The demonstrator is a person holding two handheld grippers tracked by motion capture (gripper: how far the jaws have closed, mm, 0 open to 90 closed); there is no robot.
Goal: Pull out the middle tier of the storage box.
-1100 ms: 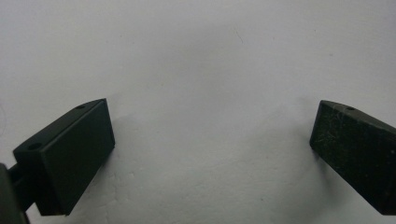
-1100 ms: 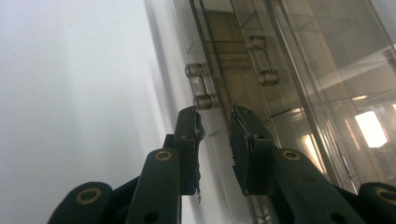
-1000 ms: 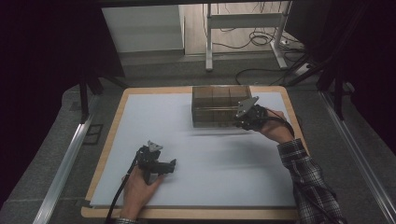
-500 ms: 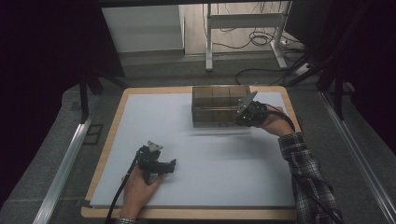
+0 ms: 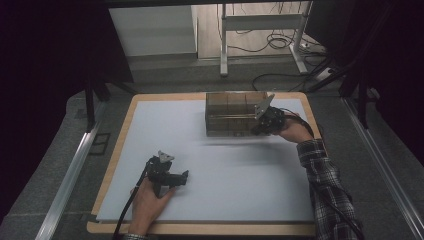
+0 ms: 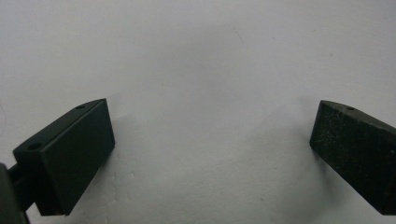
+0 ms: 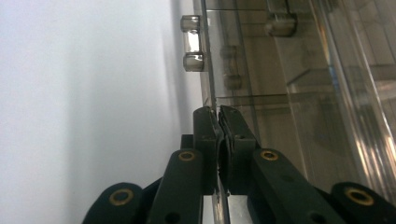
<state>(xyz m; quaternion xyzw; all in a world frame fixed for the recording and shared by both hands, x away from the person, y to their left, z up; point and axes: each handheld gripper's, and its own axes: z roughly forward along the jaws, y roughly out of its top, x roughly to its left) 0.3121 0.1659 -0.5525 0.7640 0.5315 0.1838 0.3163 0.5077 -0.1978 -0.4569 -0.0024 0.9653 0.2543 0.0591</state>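
**Right jaws pinched on the box's thin panel**

Nearest you, your left hand-held gripper [image 5: 184, 176] rests on the white counter [image 5: 240, 170], jaws wide with nothing between them. Farther off, your right hand-held gripper [image 5: 256, 130] has just closed its jaws on a thin clear panel at the right end of the transparent box [image 5: 232, 114], which sits near the counter's far edge.
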